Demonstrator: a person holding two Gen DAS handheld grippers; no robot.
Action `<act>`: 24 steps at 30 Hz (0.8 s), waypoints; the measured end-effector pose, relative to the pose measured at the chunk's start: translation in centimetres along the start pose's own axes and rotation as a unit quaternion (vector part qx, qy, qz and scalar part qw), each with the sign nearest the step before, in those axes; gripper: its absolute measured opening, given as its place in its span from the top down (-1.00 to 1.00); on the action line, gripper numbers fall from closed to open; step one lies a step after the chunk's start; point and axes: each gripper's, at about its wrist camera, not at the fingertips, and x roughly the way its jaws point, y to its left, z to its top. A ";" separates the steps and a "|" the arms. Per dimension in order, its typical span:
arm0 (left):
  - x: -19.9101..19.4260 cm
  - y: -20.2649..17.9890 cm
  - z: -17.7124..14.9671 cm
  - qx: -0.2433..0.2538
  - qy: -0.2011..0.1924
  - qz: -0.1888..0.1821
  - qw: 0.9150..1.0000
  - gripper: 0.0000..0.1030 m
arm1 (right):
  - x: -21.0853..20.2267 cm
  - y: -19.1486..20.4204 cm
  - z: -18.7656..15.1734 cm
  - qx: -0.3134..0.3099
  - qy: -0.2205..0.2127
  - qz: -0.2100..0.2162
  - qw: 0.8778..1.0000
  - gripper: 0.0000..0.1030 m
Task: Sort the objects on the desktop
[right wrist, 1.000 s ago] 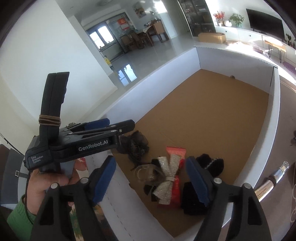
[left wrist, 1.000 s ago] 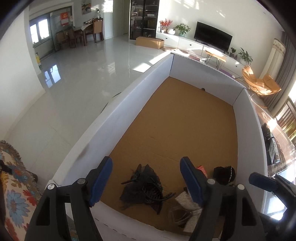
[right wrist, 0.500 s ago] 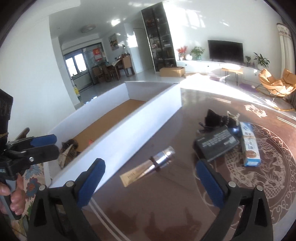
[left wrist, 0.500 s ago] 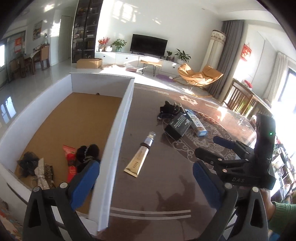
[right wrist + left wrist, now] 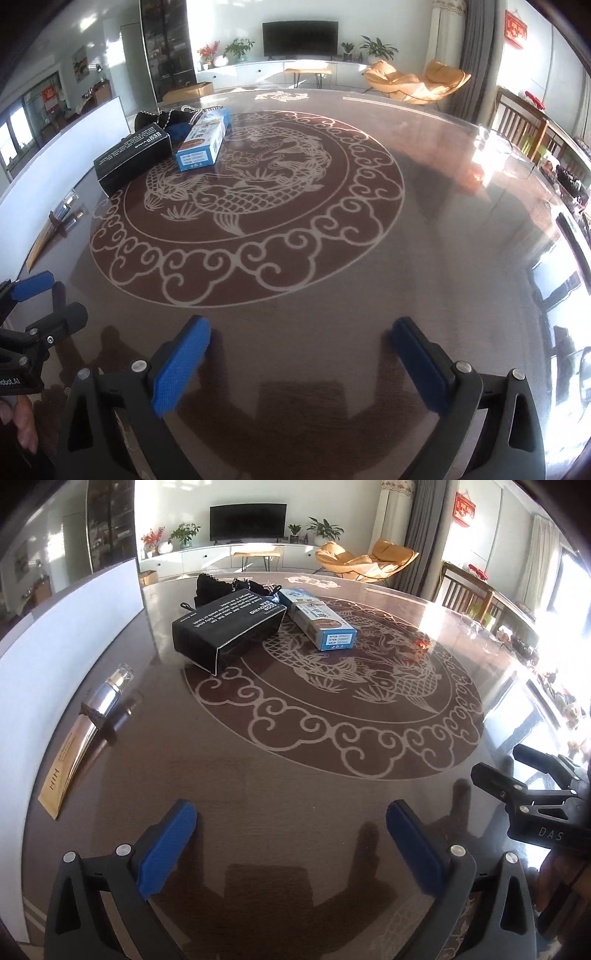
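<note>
Left tongs (image 5: pixel 290 834) and right tongs (image 5: pixel 301 350): both standing wide apart, nothing lying between the blue pads, each hovering over bare, glossy dark brown counter (image 5: pixel 295 760) bearing a pale dragon-and-cloud medallion. The jaws of each pair have just been opening.

Items lying well ahead of the tongs, at the counter's far left:
- One black rectangular cardboard box with white lettering (image 5: pixel 229 627), matte, lying flat.
- One blue-and-white long cardboard carton (image 5: pixel 317 618), sitting just beside the black box, on its right.
- One heap of black fabric with a beaded chain (image 5: pixel 218 585), lying behind both boxes.
- One gold flat-ended tube with a shiny silver cap (image 5: pixel 85 731), lying apart, nearer, beside the white upright panel wall (image 5: pixel 74 616).
</note>
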 end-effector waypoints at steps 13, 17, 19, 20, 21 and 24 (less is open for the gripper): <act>1.6 -0.6 1.7 0.031 0.011 0.017 0.999 -1.00 | -0.1 0.1 -0.2 -0.001 0.008 -0.005 1.000 -1.00; 1.6 -0.7 1.7 0.032 0.011 0.016 0.999 -1.00 | 0.0 0.1 -0.2 -0.001 0.008 -0.005 1.000 -1.00; 1.5 -0.6 1.6 0.034 0.010 0.015 0.999 -1.00 | 0.0 0.1 -0.2 -0.001 0.008 -0.005 1.000 -1.00; 1.5 -0.6 1.7 0.034 0.010 0.015 0.999 -1.00 | 0.0 0.1 -0.2 -0.001 0.008 -0.005 1.000 -1.00; 1.5 -0.6 1.6 0.033 0.009 0.015 0.999 -1.00 | 0.0 0.2 -0.2 0.000 0.007 -0.005 1.000 -1.00; 1.5 -0.7 1.5 0.033 0.007 0.015 0.999 -1.00 | 0.0 0.2 -0.2 -0.001 0.008 -0.005 1.000 -1.00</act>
